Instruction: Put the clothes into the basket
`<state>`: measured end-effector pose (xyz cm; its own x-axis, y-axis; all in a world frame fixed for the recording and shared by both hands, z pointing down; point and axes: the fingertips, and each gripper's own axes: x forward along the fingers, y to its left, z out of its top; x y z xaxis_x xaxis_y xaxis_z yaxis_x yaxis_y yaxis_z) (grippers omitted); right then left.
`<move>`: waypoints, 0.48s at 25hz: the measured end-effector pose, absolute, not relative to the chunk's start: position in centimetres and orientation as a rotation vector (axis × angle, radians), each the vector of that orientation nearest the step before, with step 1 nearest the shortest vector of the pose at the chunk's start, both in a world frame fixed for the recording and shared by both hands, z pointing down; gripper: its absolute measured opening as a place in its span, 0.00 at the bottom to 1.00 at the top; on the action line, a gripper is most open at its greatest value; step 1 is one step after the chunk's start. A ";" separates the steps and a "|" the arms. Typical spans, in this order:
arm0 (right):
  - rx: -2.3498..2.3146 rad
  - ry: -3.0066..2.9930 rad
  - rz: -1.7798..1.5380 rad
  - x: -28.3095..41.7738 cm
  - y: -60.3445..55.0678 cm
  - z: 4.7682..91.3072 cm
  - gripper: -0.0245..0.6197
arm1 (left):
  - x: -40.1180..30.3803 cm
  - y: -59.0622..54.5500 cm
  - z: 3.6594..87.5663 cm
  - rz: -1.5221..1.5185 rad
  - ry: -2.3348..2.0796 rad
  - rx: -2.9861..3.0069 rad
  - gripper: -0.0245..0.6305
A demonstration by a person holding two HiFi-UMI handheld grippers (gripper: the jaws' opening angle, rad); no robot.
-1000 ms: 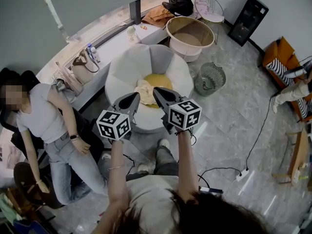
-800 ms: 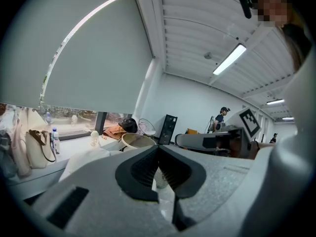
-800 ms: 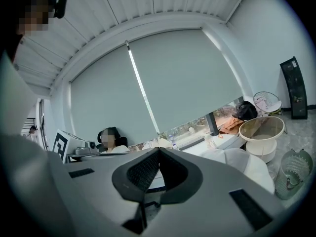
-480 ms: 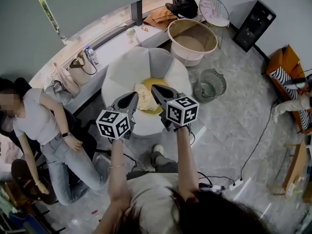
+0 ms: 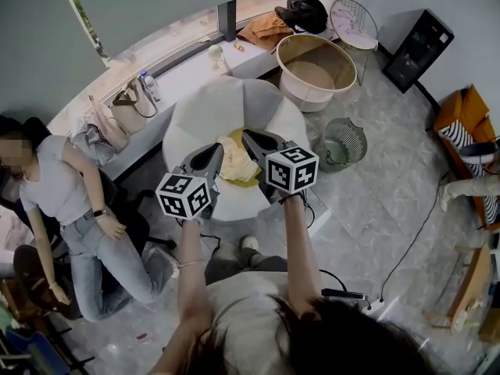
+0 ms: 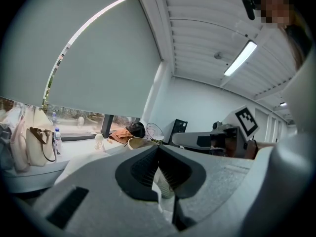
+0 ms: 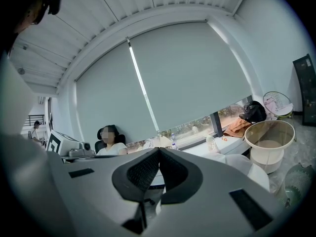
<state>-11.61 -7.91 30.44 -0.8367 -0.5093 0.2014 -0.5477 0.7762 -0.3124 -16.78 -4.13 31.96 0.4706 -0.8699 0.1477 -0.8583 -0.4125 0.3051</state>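
Observation:
A pale cream garment [image 5: 233, 158] lies crumpled on a yellow cushion [image 5: 251, 180] in the seat of a white petal-shaped chair [image 5: 195, 116]. My left gripper [image 5: 216, 148] hovers at the garment's left edge, shut and holding nothing. My right gripper [image 5: 245, 134] hangs over its far right side, also shut and empty. The big round beige basket [image 5: 316, 69] stands on the floor beyond the chair to the right, well away from both grippers. It also shows as the basket [image 7: 269, 135] in the right gripper view. In both gripper views the jaws meet with nothing between them.
A green wire wastebasket [image 5: 344, 141] stands right of the chair. A person [image 5: 58, 194] sits at the left. A window ledge [image 5: 176, 69] carries bags and bottles. A wire side table [image 5: 353, 22] and a black speaker [image 5: 420, 49] are behind the basket. Cables [image 5: 414, 225] cross the floor.
Both grippers have moved forward together and now reach further over the chair seat and the garment. Both stayed shut throughout.

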 end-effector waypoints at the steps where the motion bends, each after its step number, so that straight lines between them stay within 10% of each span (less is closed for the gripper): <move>1: 0.848 -2.858 0.553 -11.7 -8.0 30.5 0.05 | -16.6 -4.1 32.0 -0.047 -1.448 2.393 0.05; 12: 0.854 -2.780 0.675 -13.4 -8.5 33.8 0.05 | -18.9 -4.2 35.1 0.001 -1.427 2.279 0.05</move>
